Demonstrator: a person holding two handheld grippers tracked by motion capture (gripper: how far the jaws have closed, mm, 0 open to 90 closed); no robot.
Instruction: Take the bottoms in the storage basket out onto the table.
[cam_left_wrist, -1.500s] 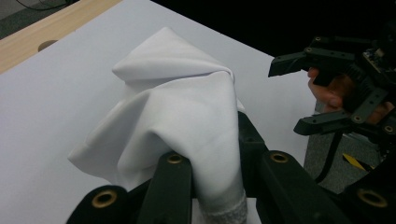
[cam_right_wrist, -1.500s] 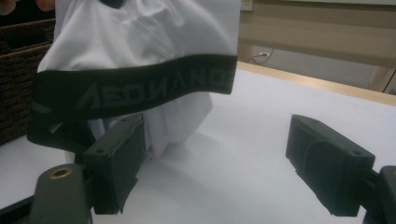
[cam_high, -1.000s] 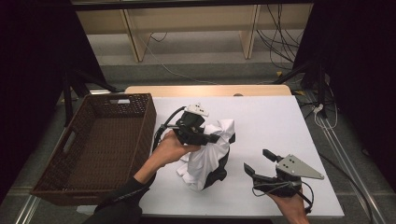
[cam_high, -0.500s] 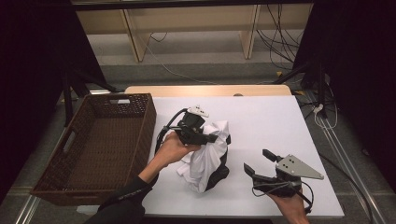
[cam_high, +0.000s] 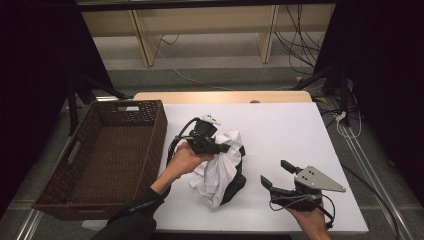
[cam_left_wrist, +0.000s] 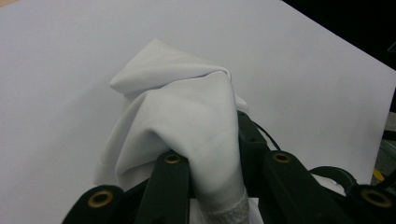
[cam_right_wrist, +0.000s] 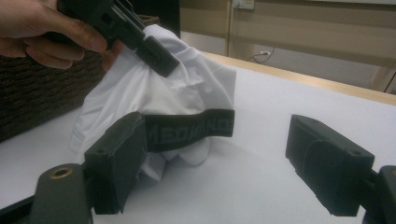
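A brown wicker basket (cam_high: 107, 160) (handle slots cut in its walls) sits at the left edge of the white table (cam_high: 285, 130), nothing inside it.

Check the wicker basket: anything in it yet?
Empty. In the high view the brown wicker basket shows a bare woven floor; the white garment is outside it, over the table, clamped in the left gripper.

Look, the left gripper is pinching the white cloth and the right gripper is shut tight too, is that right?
Not quite. The left gripper does pinch the white cloth, but the right gripper is open: the right gripper view shows its two jaws standing wide apart with nothing between them, short of the cloth.
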